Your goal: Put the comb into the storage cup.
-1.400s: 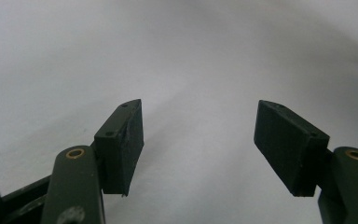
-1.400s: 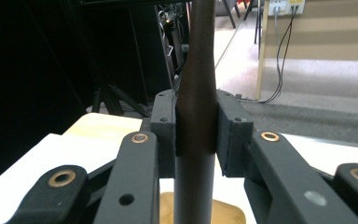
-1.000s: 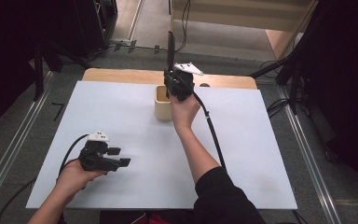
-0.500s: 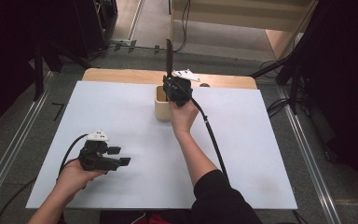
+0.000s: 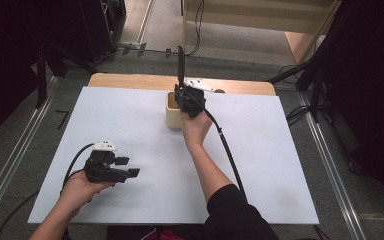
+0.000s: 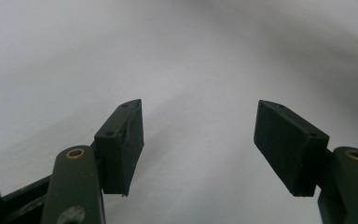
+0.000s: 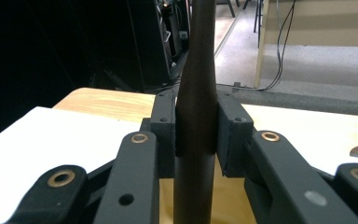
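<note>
— What have you got? 
— My right gripper (image 7: 196, 135) is clamped on one dark utensil handle (image 7: 196, 93), upright just over the single wooden cup (image 5: 173, 111) at the table's far side. My left gripper (image 6: 200, 140) rests wide apart, empty, on the white sheet (image 5: 260, 165).
— Risks? 
— If it tilts, I'd guess the tip catches the rim and tips the cup

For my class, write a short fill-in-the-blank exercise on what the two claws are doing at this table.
1. The right claw is shut on a dark, upright ____.
2. That claw is held just above the tan ____ on the table.
3. The left claw holds nothing; its jaws stand ____.
4. The table is covered by a ____ sheet.

Missing words: handle; cup; open; white
</note>
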